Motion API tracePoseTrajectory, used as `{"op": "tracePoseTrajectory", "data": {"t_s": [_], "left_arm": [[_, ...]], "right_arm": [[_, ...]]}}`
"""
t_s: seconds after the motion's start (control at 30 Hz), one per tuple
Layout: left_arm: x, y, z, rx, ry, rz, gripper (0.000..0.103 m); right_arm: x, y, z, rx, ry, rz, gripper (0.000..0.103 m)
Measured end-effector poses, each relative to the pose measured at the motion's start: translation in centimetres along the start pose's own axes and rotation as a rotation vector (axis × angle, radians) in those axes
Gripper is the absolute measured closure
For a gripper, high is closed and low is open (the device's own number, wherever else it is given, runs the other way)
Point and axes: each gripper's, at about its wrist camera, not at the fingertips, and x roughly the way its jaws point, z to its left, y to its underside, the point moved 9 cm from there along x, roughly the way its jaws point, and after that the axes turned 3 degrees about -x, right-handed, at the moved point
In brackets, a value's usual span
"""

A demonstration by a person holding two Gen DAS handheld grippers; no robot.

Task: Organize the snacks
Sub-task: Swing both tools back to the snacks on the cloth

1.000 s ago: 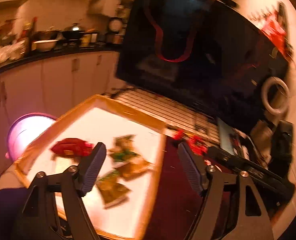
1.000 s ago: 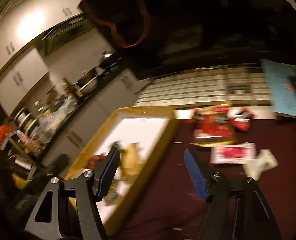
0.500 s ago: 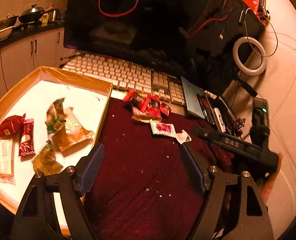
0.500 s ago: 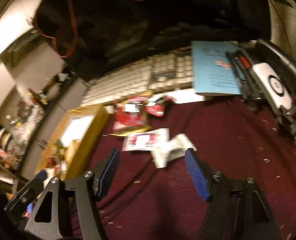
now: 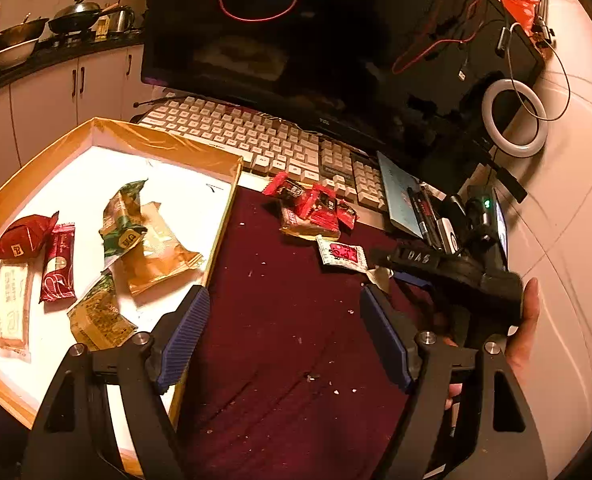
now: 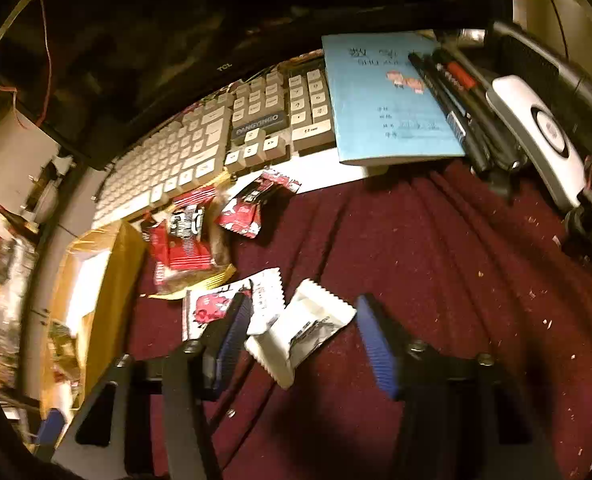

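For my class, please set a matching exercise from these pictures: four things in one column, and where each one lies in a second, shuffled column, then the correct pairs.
Things
1. white torn packet
2. green snack packet
3. blue booklet
4. red snack pile

Places
A. inside the yellow-rimmed tray
B. between the open right gripper fingers, on the maroon cloth
C. partly over the keyboard, pens on it
D. on the cloth, just before the keyboard

Pairs: 1-B, 2-A, 3-C, 4-D

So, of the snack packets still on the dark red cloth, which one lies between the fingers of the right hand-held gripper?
The plain white crumpled packet; the right hand-held gripper brackets it, open. The others carry red print.
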Motion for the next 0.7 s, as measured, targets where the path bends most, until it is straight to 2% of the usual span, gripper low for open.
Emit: {"op": "tracePoseTrajectory", "data": {"t_s": [0.07,0.23,0.37,0.57,0.7], "left_arm": [[0.0,0.0,0.0,0.0,0.001,0.001,0.026],[0.3,0.2,-0.5,0.009,-0.001,0.008,0.026],[0.6,0.3,-0.9,0.019,-0.002,0.016,0.026],[2.6,0.8,-1.8,0.021,0.024,0.083,0.026],[4.0,0.5,-2.1,0.018,0.031,0.112,0.026]], "right_arm": [[-0.1,0.1,-0.1,-0.019,0.057,-0.018,0.068],[-0.6,0.5,-0.2,-0.047,0.085,-0.038,0.071],[-1.4,1.0,0.1,-0.045,-0.01,-0.054,0.071],[-2.9,1.5,0.1,-0.068,-0.072,-0.115,0.071],[-3.0,1.4,-0.8,-0.026,-0.115,-0.127,0.071]]}}
